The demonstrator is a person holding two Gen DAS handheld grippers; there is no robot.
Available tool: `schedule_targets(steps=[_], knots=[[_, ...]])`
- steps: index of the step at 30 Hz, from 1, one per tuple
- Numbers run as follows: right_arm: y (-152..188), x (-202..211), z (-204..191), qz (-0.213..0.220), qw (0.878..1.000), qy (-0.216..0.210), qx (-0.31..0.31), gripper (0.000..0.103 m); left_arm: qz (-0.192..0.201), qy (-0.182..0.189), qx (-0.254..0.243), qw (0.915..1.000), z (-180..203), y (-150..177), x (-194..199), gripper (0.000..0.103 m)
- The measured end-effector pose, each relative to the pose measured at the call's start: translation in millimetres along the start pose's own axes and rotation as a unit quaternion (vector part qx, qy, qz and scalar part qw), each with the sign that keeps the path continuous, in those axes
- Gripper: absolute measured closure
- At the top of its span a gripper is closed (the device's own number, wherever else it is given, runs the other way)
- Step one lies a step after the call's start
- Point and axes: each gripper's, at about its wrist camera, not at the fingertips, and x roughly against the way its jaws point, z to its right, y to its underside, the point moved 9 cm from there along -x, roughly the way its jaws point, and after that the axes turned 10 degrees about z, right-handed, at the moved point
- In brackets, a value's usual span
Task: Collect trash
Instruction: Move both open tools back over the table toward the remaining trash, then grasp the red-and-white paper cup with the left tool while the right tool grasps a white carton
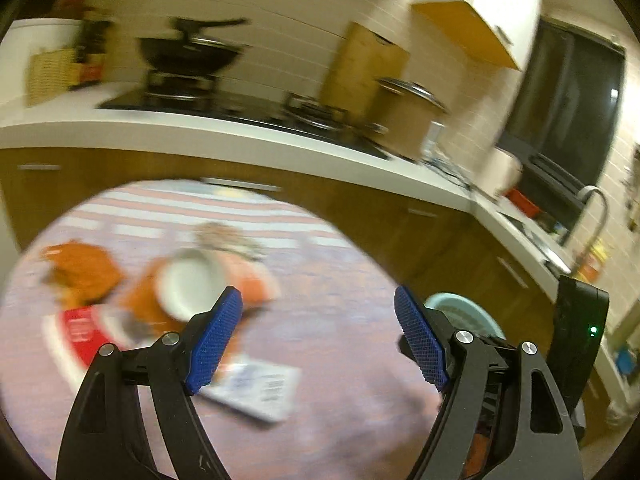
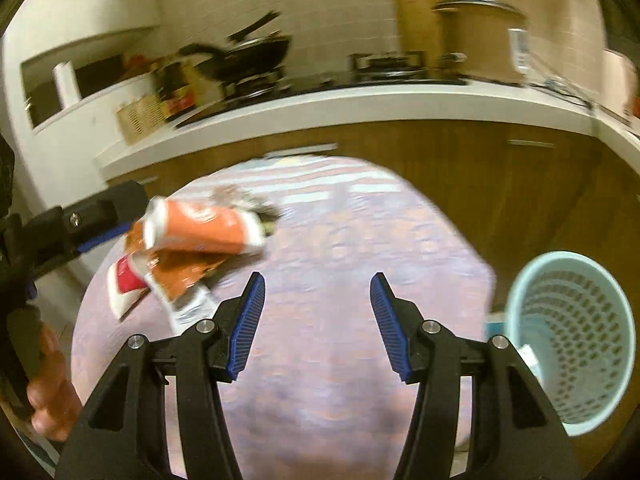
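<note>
Orange wrappers (image 2: 192, 240) lie piled on round table (image 2: 340, 340); pale blue basket's (image 2: 576, 344) mesh inside seen only from right wrist. Left gripper (image 1: 318, 340) and right gripper (image 2: 318, 328) both spread, nothing held

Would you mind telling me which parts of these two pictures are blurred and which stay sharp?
Left wrist view: the orange cup and stove pan smear with motion blur, while the left hand-held gripper stays crisp. Right wrist view: the same cup is softly blurred; the right hand-held gripper and teal basket look sharper.
</note>
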Motion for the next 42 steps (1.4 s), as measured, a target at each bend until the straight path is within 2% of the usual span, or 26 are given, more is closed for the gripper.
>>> schedule_targets(steps=[6, 9, 13, 15, 20, 21, 25, 28, 31, 33, 36, 37, 38, 41, 42], knots=[[21, -26, -58, -0.038, 0.997, -0.062, 0.027, 0.051, 0.014, -0.098, 0.021, 0.9948, -93, 4, 43, 0.027], [31, -39, -76, -0.055, 0.995, -0.074, 0.048, 0.034, 0.010, -0.131, 0.048, 0.9901, -135, 11, 58, 0.027], [40, -53, -92, -0.068, 0.992, -0.080, 0.071, 0.028, -0.009, -0.160, 0.081, 0.9836, -178, 22, 62, 0.027], [44, -60, -93, -0.075, 0.991, -0.074, 0.080, 0.022, -0.019, -0.162, 0.095, 0.9820, -188, 28, 59, 0.027], [60, -72, -103, -0.104, 0.987, -0.073, 0.098, 0.022, -0.052, -0.149, 0.113, 0.9810, -199, 47, 43, 0.027], [63, -71, -107, -0.107, 0.986, -0.078, 0.104, 0.025, -0.058, -0.146, 0.114, 0.9811, -198, 50, 41, 0.027], [77, -61, -129, -0.124, 0.977, -0.102, 0.139, 0.046, -0.068, -0.133, 0.116, 0.9819, -193, 57, 31, 0.027], [86, -48, -147, -0.133, 0.970, -0.141, 0.147, 0.047, -0.069, -0.125, 0.116, 0.9830, -191, 59, 30, 0.027], [83, -49, -151, -0.125, 0.972, -0.118, 0.159, 0.047, -0.067, -0.120, 0.120, 0.9832, -191, 59, 29, 0.027], [82, -56, -150, -0.134, 0.974, -0.117, 0.143, 0.046, -0.066, -0.112, 0.127, 0.9833, -190, 59, 27, 0.027], [80, -73, -145, -0.149, 0.977, -0.102, 0.117, 0.037, -0.066, -0.105, 0.134, 0.9832, -192, 58, 26, 0.027], [81, -79, -145, -0.155, 0.977, -0.092, 0.115, 0.037, -0.067, -0.101, 0.136, 0.9834, -192, 58, 25, 0.027], [82, -84, -145, -0.159, 0.976, -0.090, 0.116, 0.037, -0.068, -0.097, 0.137, 0.9835, -192, 58, 23, 0.027], [85, -91, -151, -0.154, 0.977, -0.074, 0.130, 0.038, -0.077, -0.089, 0.141, 0.9829, -192, 58, 13, 0.036], [85, -93, -152, -0.153, 0.976, -0.069, 0.136, 0.047, -0.078, -0.087, 0.141, 0.9830, -191, 58, 10, 0.038]])
